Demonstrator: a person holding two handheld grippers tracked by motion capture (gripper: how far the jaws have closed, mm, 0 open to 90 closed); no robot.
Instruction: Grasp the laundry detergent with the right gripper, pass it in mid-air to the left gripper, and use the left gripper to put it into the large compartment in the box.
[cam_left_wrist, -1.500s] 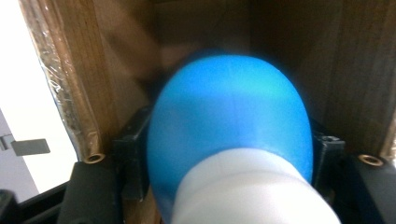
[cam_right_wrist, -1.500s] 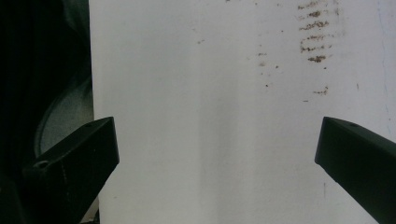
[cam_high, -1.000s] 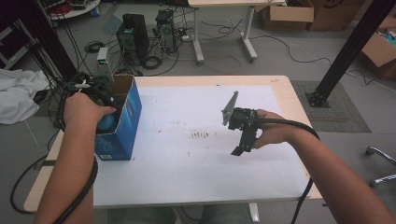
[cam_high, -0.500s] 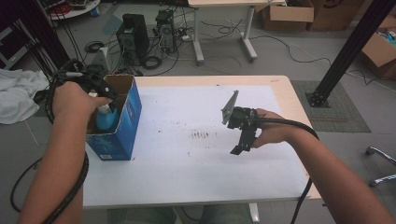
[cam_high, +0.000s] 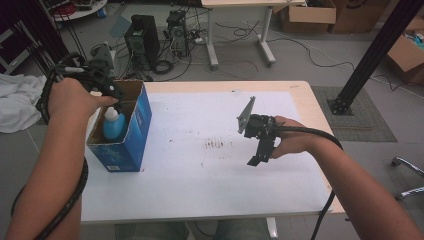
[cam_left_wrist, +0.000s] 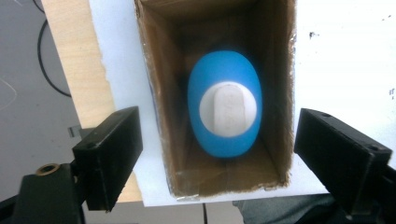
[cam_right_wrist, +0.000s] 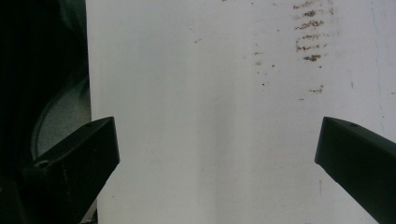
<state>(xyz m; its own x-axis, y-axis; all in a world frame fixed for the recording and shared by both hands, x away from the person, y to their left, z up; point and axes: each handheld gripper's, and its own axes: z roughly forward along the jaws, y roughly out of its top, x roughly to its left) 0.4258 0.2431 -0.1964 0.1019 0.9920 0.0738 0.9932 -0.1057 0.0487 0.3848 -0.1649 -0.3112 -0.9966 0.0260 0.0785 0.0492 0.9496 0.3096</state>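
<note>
High view: fixed above near edge of surface, faces forward and down, far, takes in floor beyond. Left gripper view: straight down, close above open box with blue bottle between left tongs; high view shares box. Right gripper view: close, down on stained surface, shared too.

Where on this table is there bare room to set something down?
The white tabletop lies bare between the blue box and the right gripper, apart from small brown marks. The box is taken up by the blue bottle, under the open left gripper.
</note>
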